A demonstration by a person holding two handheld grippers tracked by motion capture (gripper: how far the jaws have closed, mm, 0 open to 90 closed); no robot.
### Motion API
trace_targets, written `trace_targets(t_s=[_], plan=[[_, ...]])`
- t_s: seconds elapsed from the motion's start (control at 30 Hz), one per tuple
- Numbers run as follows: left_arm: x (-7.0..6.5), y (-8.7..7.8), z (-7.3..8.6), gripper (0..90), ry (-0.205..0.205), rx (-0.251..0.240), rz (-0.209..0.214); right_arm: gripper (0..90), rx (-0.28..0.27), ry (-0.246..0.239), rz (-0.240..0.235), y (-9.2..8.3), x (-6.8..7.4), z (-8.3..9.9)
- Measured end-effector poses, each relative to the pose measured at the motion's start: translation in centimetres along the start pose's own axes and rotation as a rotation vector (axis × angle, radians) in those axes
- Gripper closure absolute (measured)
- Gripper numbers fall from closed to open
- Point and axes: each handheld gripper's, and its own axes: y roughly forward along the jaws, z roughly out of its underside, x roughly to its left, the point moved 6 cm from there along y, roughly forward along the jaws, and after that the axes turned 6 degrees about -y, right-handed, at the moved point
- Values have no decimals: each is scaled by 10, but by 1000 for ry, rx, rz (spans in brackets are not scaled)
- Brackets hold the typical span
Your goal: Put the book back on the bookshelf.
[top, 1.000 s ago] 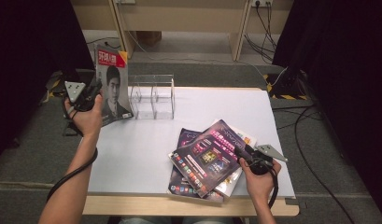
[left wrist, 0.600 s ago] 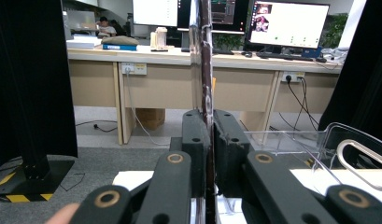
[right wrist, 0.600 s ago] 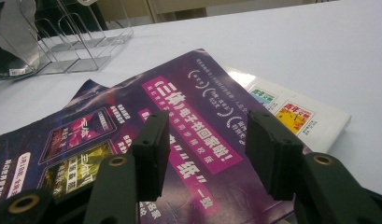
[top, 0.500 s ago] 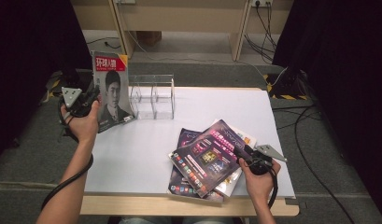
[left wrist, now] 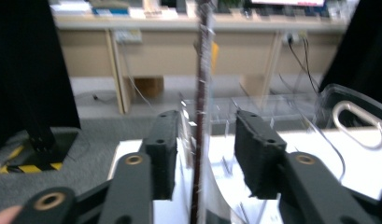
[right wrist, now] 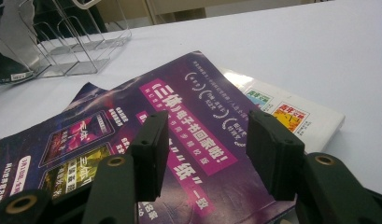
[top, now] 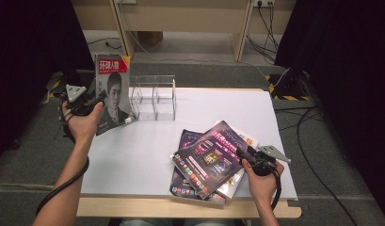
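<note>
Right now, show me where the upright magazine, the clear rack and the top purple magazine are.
upright magazine (top: 112, 92), high view, its front cover.
clear rack (top: 155, 96), high view, a middle divider.
top purple magazine (top: 211, 157), high view, cover centre.

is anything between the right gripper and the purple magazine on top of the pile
Nothing visible. The right gripper hovers open just over the purple magazine, which lies on top of the pile with its cover bare; the clear acrylic rack stands well beyond it.

Left gripper (top: 100, 98) raised, fingers (left wrist: 161, 149) just opened apart, right gripper (top: 243, 151) low, fingers (right wrist: 150, 156) spread
</note>
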Motion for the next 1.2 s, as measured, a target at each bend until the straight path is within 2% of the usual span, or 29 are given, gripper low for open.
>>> trace_targets(t_s=[0.13,0.37,0.5,0.63,0.77,0.9,0.97,1.1,1.13,1.17,1.2], plan=[[1,10,-5,578,-24,4,-13,497,5,6,-2,0,0,1],[1,17,-11,611,-25,10,-22,496,10,9,2,0,-4,2],[3,26,-21,615,-38,25,-24,493,16,10,0,1,-4,3],[3,35,-27,618,-55,62,-12,490,25,13,-1,1,-4,4],[4,38,-29,700,-56,84,-10,488,36,16,-4,3,-5,6],[3,39,-28,839,-42,96,-2,486,44,12,-8,4,-5,7],[1,38,-28,859,-32,104,4,486,49,18,-7,4,-5,8],[-1,31,-30,862,-24,69,3,487,47,21,-6,3,-5,8],[-1,25,-32,863,-35,26,4,487,45,20,-5,3,-5,7],[-1,25,-32,863,-35,26,4,487,43,18,-5,3,-6,7],[-3,20,-36,864,-33,-17,17,487,44,18,-5,3,-6,7]])
